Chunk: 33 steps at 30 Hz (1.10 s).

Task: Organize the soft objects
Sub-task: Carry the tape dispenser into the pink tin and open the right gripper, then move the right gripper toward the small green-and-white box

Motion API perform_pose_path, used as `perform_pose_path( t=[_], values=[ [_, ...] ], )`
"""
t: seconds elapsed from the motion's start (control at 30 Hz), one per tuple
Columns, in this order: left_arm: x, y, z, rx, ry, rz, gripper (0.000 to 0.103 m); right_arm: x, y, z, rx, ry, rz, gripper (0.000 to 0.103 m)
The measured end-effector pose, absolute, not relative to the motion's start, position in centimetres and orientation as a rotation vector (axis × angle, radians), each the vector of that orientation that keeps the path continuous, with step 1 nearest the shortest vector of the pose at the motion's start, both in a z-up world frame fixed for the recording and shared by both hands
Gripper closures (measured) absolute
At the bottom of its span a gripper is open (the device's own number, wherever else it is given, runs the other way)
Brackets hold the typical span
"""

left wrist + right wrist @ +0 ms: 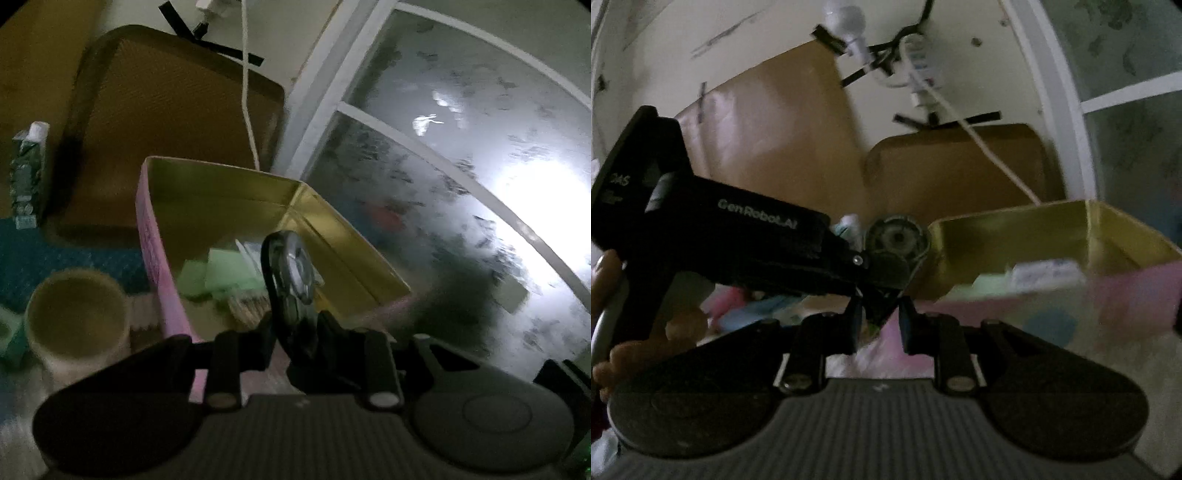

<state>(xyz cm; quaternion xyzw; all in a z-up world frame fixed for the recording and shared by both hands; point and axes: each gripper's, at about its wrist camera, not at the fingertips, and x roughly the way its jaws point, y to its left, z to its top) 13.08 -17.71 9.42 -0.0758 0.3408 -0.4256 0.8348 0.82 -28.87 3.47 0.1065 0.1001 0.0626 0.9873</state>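
**Desk:** What does the left wrist view show?

**Photographer:** The left gripper (295, 326) is clamped on a dark, round, disc-shaped item with a grey patterned face (293, 269). It stands on edge, rising toward 12 o'clock from the fingers. I cannot make out what it is in the dim, blurred light.

**Desk:** And where does it belong?

**Photographer:** Most likely in the rectangular box with pink sides and a gold lining (218, 168). The box is open and sits at 12 o'clock, straight beyond the fingers and lower than the disc. Pale green foam blocks (221, 275) already lie on its floor. A cream-coloured round cup (77, 314) stands just outside the box at 9 o'clock.

**Desk:** What about the other hand?

**Photographer:** In the right wrist view the right gripper (878, 321) has its fingers a little apart, with something dark in the gap. I cannot tell whether they grip it. The disc is at 12 o'clock, close above them, and the box is at 2 o'clock.

**Desk:** So what does the next move turn on?

**Photographer:** In my judgement, the left hand, since it carries the disc with the box mouth directly ahead of it. The disc looks to be over the near wall, and the drop should come over the floor beyond it.
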Motion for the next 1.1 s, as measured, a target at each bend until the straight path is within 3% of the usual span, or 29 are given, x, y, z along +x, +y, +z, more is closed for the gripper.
perform_pose_path(
  t=[0.37, 0.6, 0.7, 1.1],
  values=[
    [17.1, -19.6, 7.6, -0.172, 0.742, -0.785, 0.069, 7.8, -30.9, 2.0, 0.197, 0.244, 0.01, 0.078],
    [11.9, -16.5, 8.8, -0.151, 0.644, -0.822, 0.069, 4.4, -30.3, 2.0, 0.237, 0.197, 0.0, 0.075],
    [8.8, -14.5, 8.2, -0.129, 0.618, -0.829, 0.065, 2.0, -29.8, 1.6, 0.264, 0.184, 0.002, 0.072],
    [2.6, -4.7, 4.1, -0.077, 0.652, -0.682, 0.065, 1.1, -25.5, -0.7, 0.271, 0.34, 0.084, 0.072]
  ],
)
